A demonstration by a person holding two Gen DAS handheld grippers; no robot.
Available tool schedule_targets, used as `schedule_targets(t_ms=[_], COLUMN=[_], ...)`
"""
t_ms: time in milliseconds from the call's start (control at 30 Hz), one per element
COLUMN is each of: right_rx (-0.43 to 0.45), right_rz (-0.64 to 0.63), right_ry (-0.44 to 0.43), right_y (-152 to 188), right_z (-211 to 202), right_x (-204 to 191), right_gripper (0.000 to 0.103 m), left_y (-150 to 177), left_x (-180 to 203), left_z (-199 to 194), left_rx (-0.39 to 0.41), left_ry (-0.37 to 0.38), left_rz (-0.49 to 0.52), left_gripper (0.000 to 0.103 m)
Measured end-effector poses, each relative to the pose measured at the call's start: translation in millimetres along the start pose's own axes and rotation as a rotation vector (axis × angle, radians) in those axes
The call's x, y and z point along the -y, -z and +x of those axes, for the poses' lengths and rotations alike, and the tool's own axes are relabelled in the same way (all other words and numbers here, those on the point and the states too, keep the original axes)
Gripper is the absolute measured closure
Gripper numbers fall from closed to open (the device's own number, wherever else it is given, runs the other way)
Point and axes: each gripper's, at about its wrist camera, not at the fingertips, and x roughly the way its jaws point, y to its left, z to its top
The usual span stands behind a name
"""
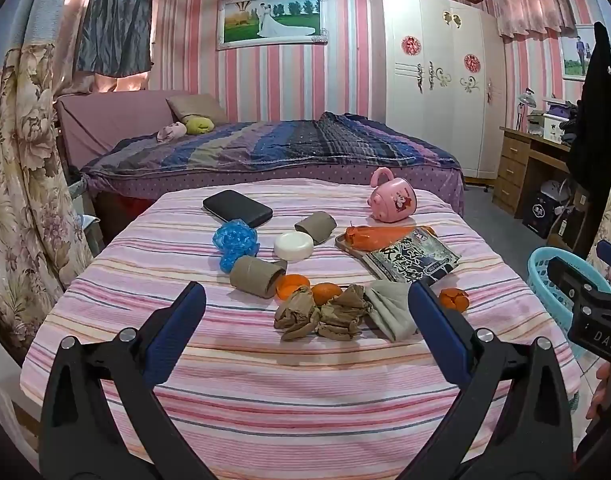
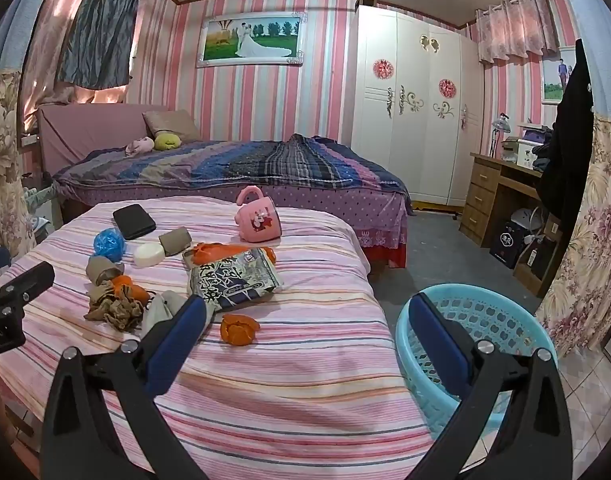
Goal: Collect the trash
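My right gripper (image 2: 307, 330) gapes empty above the table edge | peel (image 2: 238, 329) lies just ahead, between its tips, nearer than to my wide left gripper (image 1: 307, 320) | basket (image 2: 501, 322) right, on floor.

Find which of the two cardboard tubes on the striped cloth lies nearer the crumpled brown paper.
The larger cardboard tube, lying beside the blue plastic wrap and nearest the crumpled brown paper. The smaller tube sits farther back, behind the white soap.
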Motion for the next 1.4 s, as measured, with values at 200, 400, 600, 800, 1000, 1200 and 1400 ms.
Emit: schedule_targets(t_ms=[200, 400, 600, 800, 1000, 1200, 1400], right_rx=[-0.001, -0.002, -0.005, -0.006, -0.007, -0.007, -0.007], right_rz=[-0.001, 0.0, 0.001, 0.001, 0.0, 0.0, 0.0], right_ry=[-0.002, -0.001, -0.002, -0.002, -0.001, -0.002, -0.002], right_y=[0.0, 0.8, 3.9, 4.0, 4.0, 4.1, 4.2], right_z=[0.7, 0.0, 1.4, 1.6, 1.7, 1.9, 2.1], right_x=[-0.2, -0.3, 1.4, 1.3, 1.4, 1.5, 1.4], right_gripper=[0.004, 0.004, 0.004, 0.004, 0.004, 0.004, 0.004], left_y=[0.0, -1.1, -0.5, -0.4, -0.6, -0.4, 0.5], left_x=[-0.3, -1.9, -1.1, 0.9, 0.6, -0.3, -2.5], left_z=[-0.3, -0.8, -0.8, -1.1, -1.0, -0.9, -0.8], left_rx=[0.001, 0.0, 0.002, 0.0, 0.001, 0.001, -0.002], left_ry=[-0.001, 0.006, 0.004, 0.003, 0.001, 0.0, -0.001], left_rz=[0.003, 0.007, 0.011, 0.009, 0.009, 0.008, 0.003], left_gripper=[0.005, 0.005, 0.005, 0.005, 0.005, 0.005, 0.005])
